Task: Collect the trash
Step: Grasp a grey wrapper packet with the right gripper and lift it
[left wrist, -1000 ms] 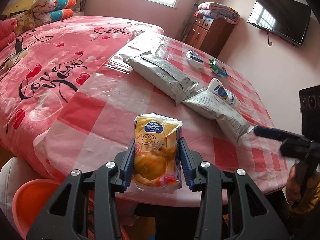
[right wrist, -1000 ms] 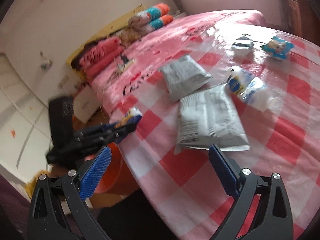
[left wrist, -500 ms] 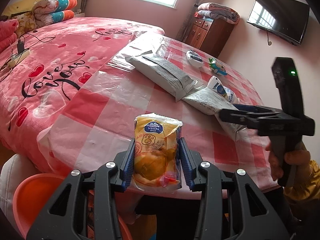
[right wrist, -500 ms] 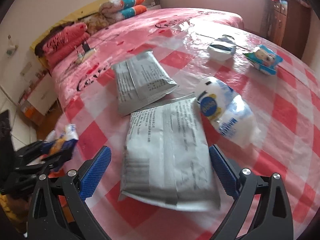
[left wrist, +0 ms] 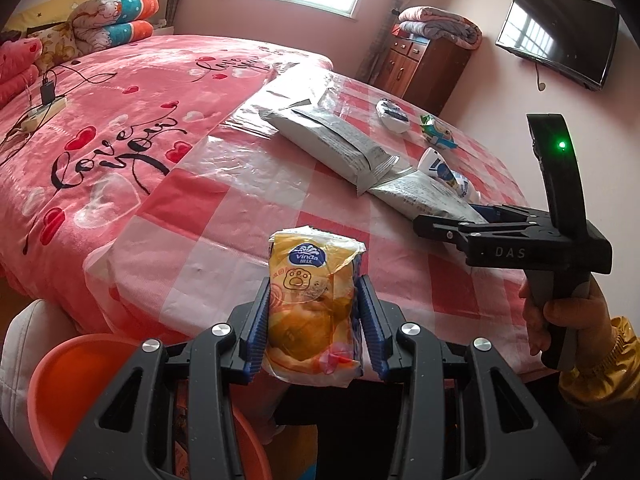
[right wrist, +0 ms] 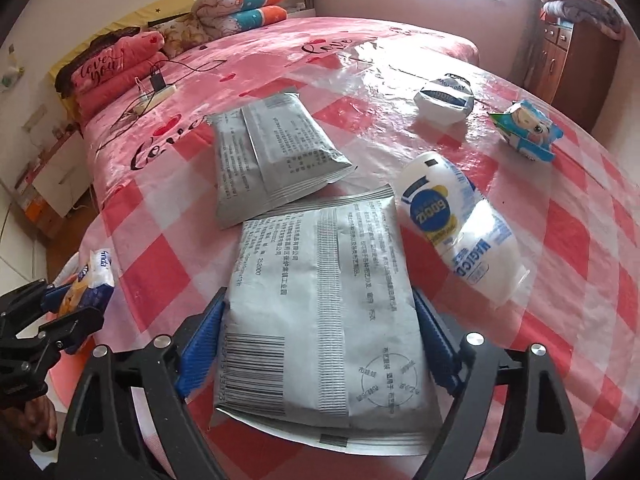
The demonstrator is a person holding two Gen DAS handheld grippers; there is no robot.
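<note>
My left gripper (left wrist: 312,294) is shut on a yellow Vinda tissue pack (left wrist: 316,304), held upright over the table's near edge; the right wrist view shows the same pack (right wrist: 96,276) at the far left. My right gripper (right wrist: 318,300) points down at a large silver snack packet (right wrist: 320,300) lying flat on the checked tablecloth (right wrist: 580,280). Its jaws are closing, with a blue pad at each long edge of the packet and no squeeze showing. In the left wrist view, the right gripper (left wrist: 460,222) sits over the packet's (left wrist: 420,198) near end.
A second silver packet (right wrist: 272,152), a white squeeze bottle (right wrist: 456,228), a crumpled white wrapper (right wrist: 444,96) and a blue carton (right wrist: 528,132) lie farther along the table. An orange bin (left wrist: 80,380) stands below the table edge under my left gripper. A pink bed (left wrist: 120,120) lies behind.
My right gripper swung in from beside the table and came down over the large silver packet, and its jaws have narrowed around it. The left gripper and the tissue pack have stayed put.
</note>
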